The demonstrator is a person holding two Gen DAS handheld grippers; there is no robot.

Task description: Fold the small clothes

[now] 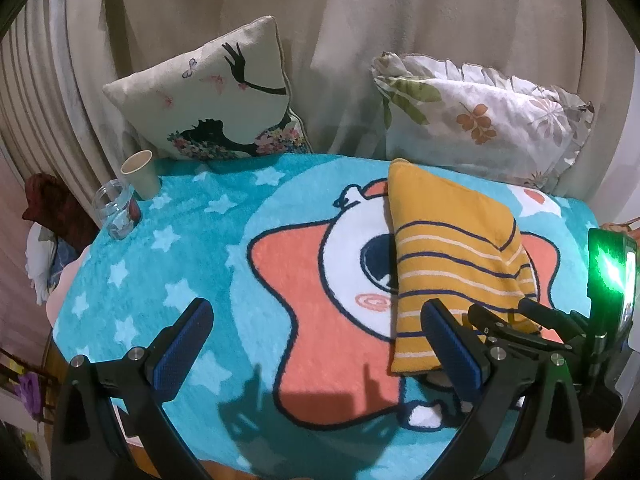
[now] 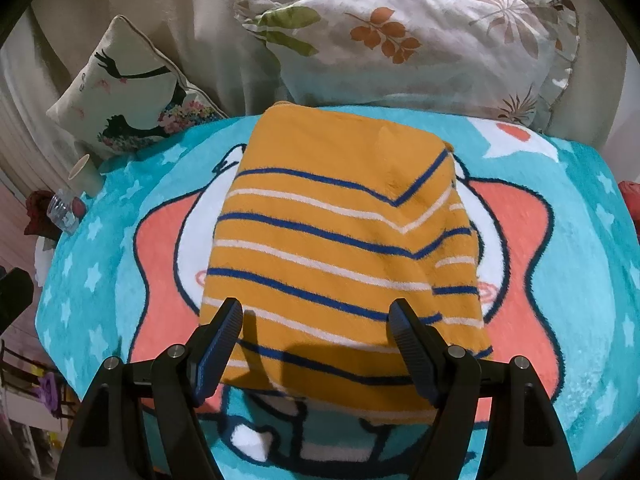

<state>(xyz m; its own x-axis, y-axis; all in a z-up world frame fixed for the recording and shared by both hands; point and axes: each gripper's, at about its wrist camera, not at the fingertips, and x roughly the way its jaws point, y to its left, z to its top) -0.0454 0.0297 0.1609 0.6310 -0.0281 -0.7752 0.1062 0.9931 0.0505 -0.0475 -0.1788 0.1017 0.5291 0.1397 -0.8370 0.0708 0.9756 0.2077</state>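
Knitwear in mustard with blue and white stripes, the small garment [image 2: 340,248] is seen lying already folded into a narrow block at the centre of the right wrist view, on the turquoise cartoon blanket [image 2: 580,280]. It is judged soft, light and floppy, likely to sag unless pinched through all its layers at a near corner or along the near hem. The right gripper [image 2: 316,344] is held wide apart above that near hem, with nothing clamped. The left gripper [image 1: 320,344] is likewise spread, empty, beside the garment's left edge. Open blanket is left at lower left of the left wrist view. A paper cup [image 1: 142,174] and a glass jar [image 1: 116,208] stand at the upper left edge, two pillows at the top.
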